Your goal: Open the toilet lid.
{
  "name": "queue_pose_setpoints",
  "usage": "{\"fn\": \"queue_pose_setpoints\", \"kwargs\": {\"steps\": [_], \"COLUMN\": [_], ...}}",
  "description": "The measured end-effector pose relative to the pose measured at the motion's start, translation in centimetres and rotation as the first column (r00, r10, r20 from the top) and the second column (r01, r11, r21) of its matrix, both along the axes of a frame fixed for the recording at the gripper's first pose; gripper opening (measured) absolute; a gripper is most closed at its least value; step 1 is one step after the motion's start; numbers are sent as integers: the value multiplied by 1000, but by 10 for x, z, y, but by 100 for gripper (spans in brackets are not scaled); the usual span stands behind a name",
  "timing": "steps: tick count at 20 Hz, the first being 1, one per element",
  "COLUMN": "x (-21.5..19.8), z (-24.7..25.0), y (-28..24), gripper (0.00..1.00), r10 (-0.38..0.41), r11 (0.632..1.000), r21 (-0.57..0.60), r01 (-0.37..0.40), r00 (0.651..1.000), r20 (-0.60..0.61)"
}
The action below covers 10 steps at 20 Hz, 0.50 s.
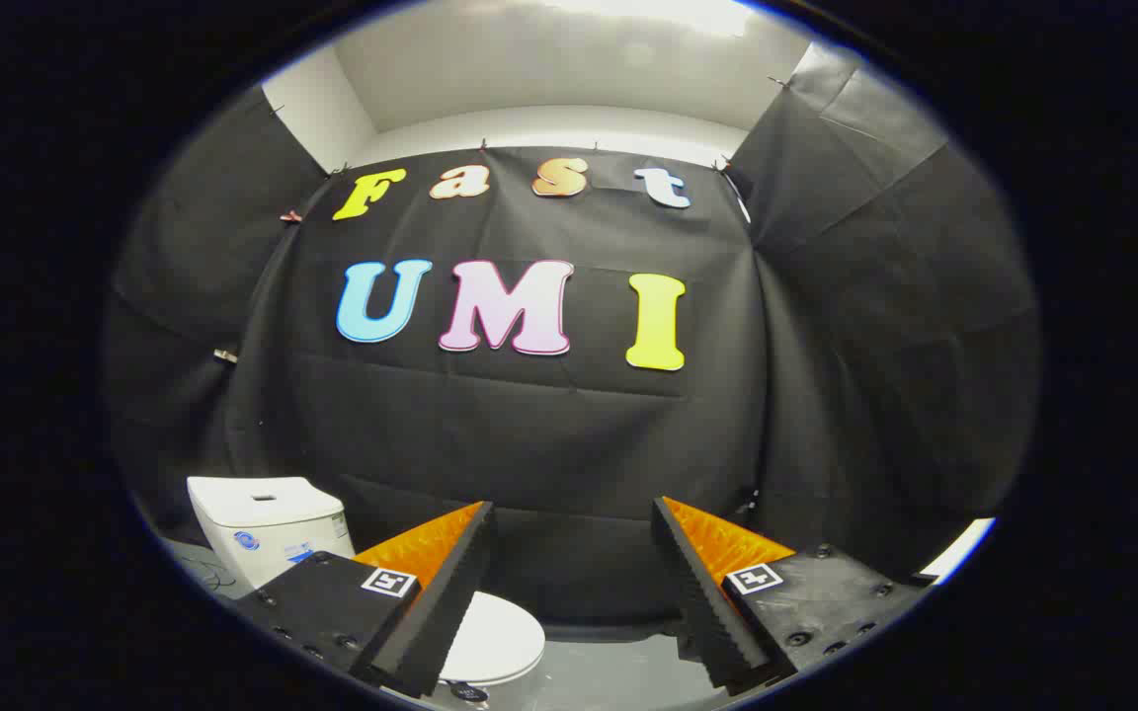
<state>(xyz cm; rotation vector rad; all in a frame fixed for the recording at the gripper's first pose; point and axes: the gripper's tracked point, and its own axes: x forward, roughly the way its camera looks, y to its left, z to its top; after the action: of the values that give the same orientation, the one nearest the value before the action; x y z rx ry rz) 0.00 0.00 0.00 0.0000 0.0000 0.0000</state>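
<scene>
The gripper is spread wide apart and grips nothing; the space between its two fingers holds only the dark cloth wall and a strip of floor. Each finger is a black wedge with a ribbed inner face and an orange textured upper surface, and each black finger base carries a small square black-and-white marker and several screws. The fingers are raised off the floor and point toward the back of the booth. The toilet stands low and to the left of the gripper, partly hidden behind the left finger. Its white tank rises just beyond and to the left of that finger's base, with a flat top and a small blue mark on its front face. The toilet lid is white, rounded and lying flat in the closed position over the bowl; its visible part emerges from behind the left finger and extends into the lower left part of the gap between the fingers. No finger touches the lid. The floor beneath is grey and slightly glossy. The black cloth wall hangs behind the toilet and wraps around both sides of the booth, creased and pinned along its upper edge. Above the cloth, a white wall and ceiling are visible, brightly lit near the top.
</scene>
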Motion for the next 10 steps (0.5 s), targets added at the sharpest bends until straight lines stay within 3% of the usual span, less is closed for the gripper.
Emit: {"fn": "queue_pose_setpoints", "kwargs": {"steps": [4, 10], "x": [-3, -1], "z": [4, 7], "y": [9, -2], "gripper": [98, 98], "r10": [22, -20], "r11": [1000, 1000], "r21": [10, 23], "r01": [-22, 19], "r00": [1000, 1000], "r20": [11, 8]}}
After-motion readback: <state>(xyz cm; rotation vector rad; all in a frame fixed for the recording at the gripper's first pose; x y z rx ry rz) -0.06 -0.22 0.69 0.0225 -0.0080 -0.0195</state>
